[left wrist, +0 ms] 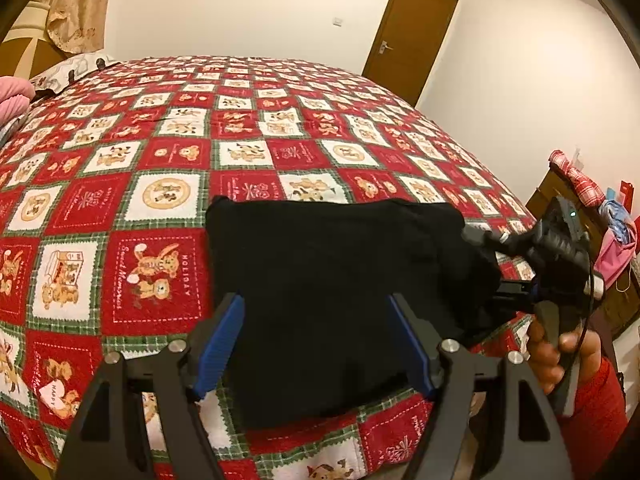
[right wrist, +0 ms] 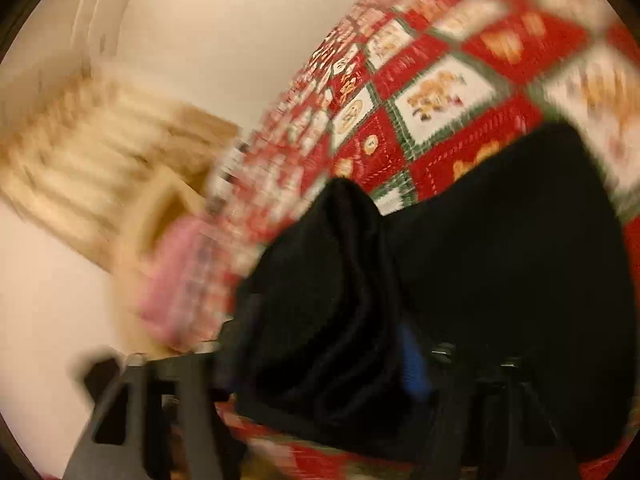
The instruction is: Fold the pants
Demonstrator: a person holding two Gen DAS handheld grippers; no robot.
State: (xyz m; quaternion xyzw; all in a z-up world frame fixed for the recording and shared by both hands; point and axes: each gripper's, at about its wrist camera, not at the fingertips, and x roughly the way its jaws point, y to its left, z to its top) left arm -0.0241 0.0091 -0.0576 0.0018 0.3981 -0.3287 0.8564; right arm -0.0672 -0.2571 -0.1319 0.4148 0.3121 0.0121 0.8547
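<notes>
Black pants [left wrist: 332,280] lie folded into a compact block on the red patchwork bedspread [left wrist: 160,160], near its front edge. My left gripper [left wrist: 316,344] is open, its blue-padded fingers [left wrist: 224,344] standing either side of the block's near part, holding nothing. My right gripper [left wrist: 496,240] is at the block's right edge, held by a hand in a red sleeve. In the blurred right wrist view a thick bunch of the black pants [right wrist: 336,300] sits between the right gripper's [right wrist: 328,364] fingers, which are shut on it.
A brown door [left wrist: 412,36] stands in the far wall. A pink pillow [left wrist: 14,96] and patterned pillows lie at the bed's far left. A wooden piece of furniture [left wrist: 568,208] with piled clothes stands right of the bed.
</notes>
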